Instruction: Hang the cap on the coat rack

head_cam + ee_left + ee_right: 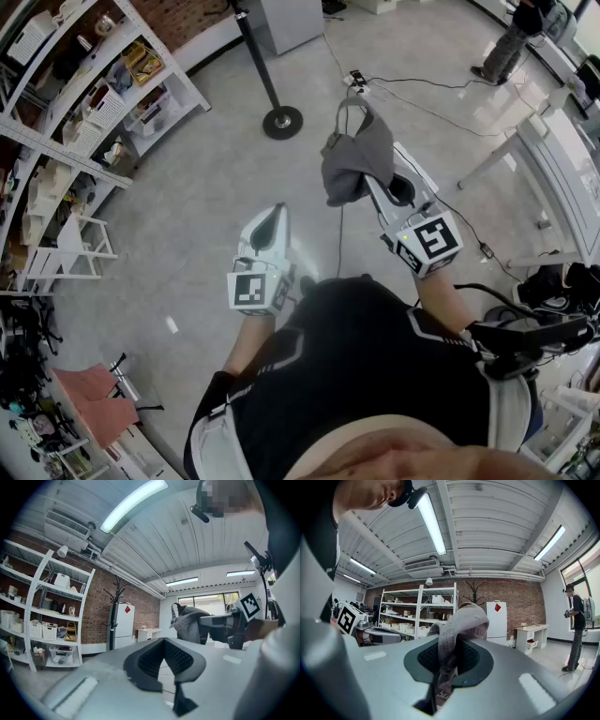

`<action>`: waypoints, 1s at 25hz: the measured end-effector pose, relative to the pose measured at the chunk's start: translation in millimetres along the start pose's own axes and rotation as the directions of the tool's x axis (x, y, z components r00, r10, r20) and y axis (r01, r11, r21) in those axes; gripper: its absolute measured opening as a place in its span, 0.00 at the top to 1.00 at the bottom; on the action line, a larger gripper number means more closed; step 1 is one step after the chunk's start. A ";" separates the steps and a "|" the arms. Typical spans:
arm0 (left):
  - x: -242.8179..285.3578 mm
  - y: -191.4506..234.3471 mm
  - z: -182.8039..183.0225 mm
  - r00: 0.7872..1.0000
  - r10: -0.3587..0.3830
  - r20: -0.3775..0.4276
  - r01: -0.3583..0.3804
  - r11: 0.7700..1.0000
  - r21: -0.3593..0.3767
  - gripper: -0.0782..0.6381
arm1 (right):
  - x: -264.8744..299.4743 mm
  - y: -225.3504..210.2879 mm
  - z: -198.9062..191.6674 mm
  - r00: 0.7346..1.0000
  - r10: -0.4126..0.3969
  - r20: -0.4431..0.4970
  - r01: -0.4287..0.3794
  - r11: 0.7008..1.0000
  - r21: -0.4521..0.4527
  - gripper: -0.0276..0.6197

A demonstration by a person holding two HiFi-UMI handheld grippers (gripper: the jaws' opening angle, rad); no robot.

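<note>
Right tongs [447, 667] are pinched tight on a grey cap [461, 625], a fold of its cloth caught between the pads while the rest bulges up over the jaws. From the head view the cap [356, 159] hangs at the tip of the right tongs [380, 187], above the floor [187, 187]. Left tongs [272, 225] are lower and closer to the body, jaws together on nothing. Beyond the cap stands the coat rack [281, 120], apart from it, near the shelves [84, 103].
</note>
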State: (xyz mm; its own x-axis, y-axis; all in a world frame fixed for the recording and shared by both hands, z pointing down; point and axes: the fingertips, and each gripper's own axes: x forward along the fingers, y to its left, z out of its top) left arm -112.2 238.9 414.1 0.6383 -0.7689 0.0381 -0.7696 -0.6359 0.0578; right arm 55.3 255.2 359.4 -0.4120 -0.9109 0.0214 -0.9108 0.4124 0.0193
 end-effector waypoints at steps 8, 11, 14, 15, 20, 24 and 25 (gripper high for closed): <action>2.5 -2.9 2.9 1.000 0.004 0.009 -0.003 1.000 -0.013 0.89 | -4.1 -7.7 -7.8 1.000 -0.013 -0.001 0.013 1.000 -0.012 0.90; 4.9 -1.9 3.3 1.000 0.003 0.009 -0.003 1.000 -0.013 0.89 | -1.9 -9.5 -7.6 1.000 -0.009 0.007 0.009 1.000 -0.006 0.90; 4.8 1.1 1.6 1.000 0.020 -0.022 -0.021 1.000 -0.014 0.89 | 0.1 -11.2 -6.0 1.000 -0.010 0.013 0.010 1.000 0.011 0.90; 4.2 2.1 -0.5 0.999 0.022 -0.037 -0.023 1.000 -0.012 0.89 | 1.3 -11.6 -6.1 1.000 -0.011 0.013 0.011 1.000 0.013 0.90; 2.8 9.4 -4.4 0.999 -0.002 -0.037 0.002 1.000 -0.002 0.89 | 9.5 -8.5 -5.3 1.000 -0.018 0.012 0.018 1.000 0.009 0.90; 3.4 27.4 0.7 1.000 0.007 -0.012 -0.007 1.000 -0.008 0.89 | 20.3 -0.9 -3.4 1.000 -0.017 0.025 0.017 1.000 0.001 0.90; 4.0 31.7 2.5 1.000 0.003 0.005 -0.003 1.000 -0.013 0.89 | 23.5 1.4 -3.3 1.000 -0.016 0.026 0.016 1.000 -0.001 0.90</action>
State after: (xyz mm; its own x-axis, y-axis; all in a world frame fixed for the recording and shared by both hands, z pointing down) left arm -134.1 215.5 413.7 0.6357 -0.7712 0.0333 -0.7712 -0.6327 0.0703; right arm 44.4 234.4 363.2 -0.3981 -0.9173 -0.0051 -0.9172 0.3980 0.0209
